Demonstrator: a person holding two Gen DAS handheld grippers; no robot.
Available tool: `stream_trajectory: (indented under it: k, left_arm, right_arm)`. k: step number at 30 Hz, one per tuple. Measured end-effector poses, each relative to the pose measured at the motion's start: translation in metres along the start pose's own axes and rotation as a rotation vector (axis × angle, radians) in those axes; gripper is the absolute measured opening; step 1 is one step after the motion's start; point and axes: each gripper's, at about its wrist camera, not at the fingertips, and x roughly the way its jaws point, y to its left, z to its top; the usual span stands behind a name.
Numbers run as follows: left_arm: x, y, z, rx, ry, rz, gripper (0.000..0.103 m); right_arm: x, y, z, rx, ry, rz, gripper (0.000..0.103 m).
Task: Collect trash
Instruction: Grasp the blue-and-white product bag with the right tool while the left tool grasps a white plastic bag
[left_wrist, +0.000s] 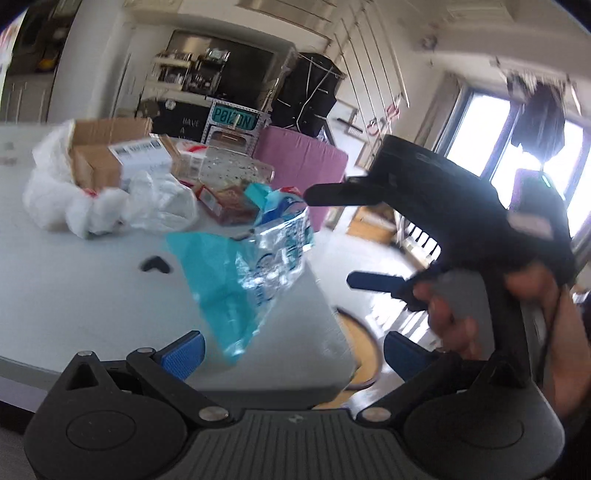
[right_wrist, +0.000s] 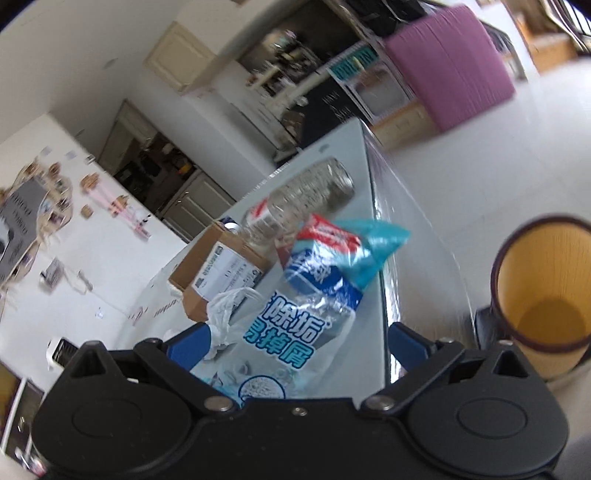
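A crumpled clear and teal plastic bag (left_wrist: 255, 258) lies near the right edge of the pale table (left_wrist: 74, 302), in front of my open, empty left gripper (left_wrist: 291, 350). In the right wrist view the same bag (right_wrist: 303, 321) fills the space between my wide-spread blue right fingers (right_wrist: 192, 347), which do not pinch it; the right gripper (right_wrist: 295, 347) is open. The right gripper also shows in the left wrist view (left_wrist: 340, 240), beside the bag off the table's edge. A round yellow bin (right_wrist: 543, 295) stands on the floor to the right, below the table edge.
More trash lies farther back on the table: a white plastic bag (left_wrist: 92, 199), a cardboard box (left_wrist: 110, 151), a clear plastic bottle (right_wrist: 306, 199) and a small red carton (left_wrist: 229, 203). A small black object (left_wrist: 157, 264) lies on the table. A purple cabinet (left_wrist: 303, 166) stands beyond.
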Motion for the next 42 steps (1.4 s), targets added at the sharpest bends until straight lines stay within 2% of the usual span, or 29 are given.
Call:
stream_trajectory:
  k: [2, 6, 9, 10, 12, 15, 18, 21, 23, 25, 27, 30, 34, 38, 42]
  left_arm:
    - [-0.011, 0.01, 0.003, 0.038, -0.009, 0.058, 0.101]
    - [-0.03, 0.042, 0.019, 0.059, -0.058, 0.179, 0.101]
    - [-0.037, 0.062, 0.035, 0.089, -0.131, 0.269, 0.102]
    - [-0.038, 0.067, 0.041, 0.11, -0.152, 0.293, 0.102]
    - [-0.034, 0.074, 0.052, 0.171, -0.176, 0.327, 0.102]
    - [-0.024, 0.082, 0.066, 0.255, -0.192, 0.359, 0.102]
    - [-0.008, 0.091, 0.072, 0.327, -0.146, 0.349, 0.102]
    - [0.015, 0.1, 0.073, 0.451, -0.038, 0.33, 0.102]
    - [0.024, 0.105, 0.073, 0.509, -0.007, 0.368, 0.102]
    - [0.027, 0.114, 0.077, 0.525, -0.004, 0.4, 0.102]
    - [0.026, 0.126, 0.084, 0.492, -0.009, 0.392, 0.102]
    - [0.03, 0.148, 0.094, 0.402, 0.002, 0.35, 0.103]
    - [0.037, 0.18, 0.099, 0.193, 0.008, 0.267, 0.103]
    - [0.038, 0.203, 0.096, -0.014, -0.023, 0.174, 0.103]
    - [0.034, 0.216, 0.092, -0.2, -0.099, 0.06, 0.103]
  right_arm:
    - [0.006, 0.003, -0.004, 0.027, -0.002, -0.012, 0.098]
    - [0.013, 0.015, -0.012, 0.02, -0.023, -0.039, 0.097]
    - [0.019, 0.031, -0.026, 0.012, -0.088, -0.168, 0.097]
    - [0.022, 0.036, -0.031, 0.013, -0.1, -0.185, 0.097]
    - [0.024, 0.045, -0.037, 0.008, -0.109, -0.183, 0.097]
    - [0.038, 0.06, -0.047, -0.068, -0.098, -0.231, 0.097]
    - [0.043, 0.066, -0.056, -0.145, -0.092, -0.264, 0.095]
    - [0.042, 0.064, -0.063, -0.238, -0.084, -0.27, 0.083]
    - [0.035, 0.06, -0.064, -0.287, -0.078, -0.252, 0.075]
    - [0.028, 0.055, -0.064, -0.331, -0.065, -0.234, 0.068]
    - [0.02, 0.049, -0.063, -0.368, -0.055, -0.217, 0.065]
    - [0.011, 0.042, -0.061, -0.39, -0.03, -0.179, 0.052]
    - [0.001, 0.037, -0.055, -0.397, -0.005, -0.131, 0.038]
    - [-0.004, 0.03, -0.05, -0.38, 0.014, -0.095, 0.035]
    - [-0.005, 0.028, -0.049, -0.378, 0.018, -0.076, 0.034]
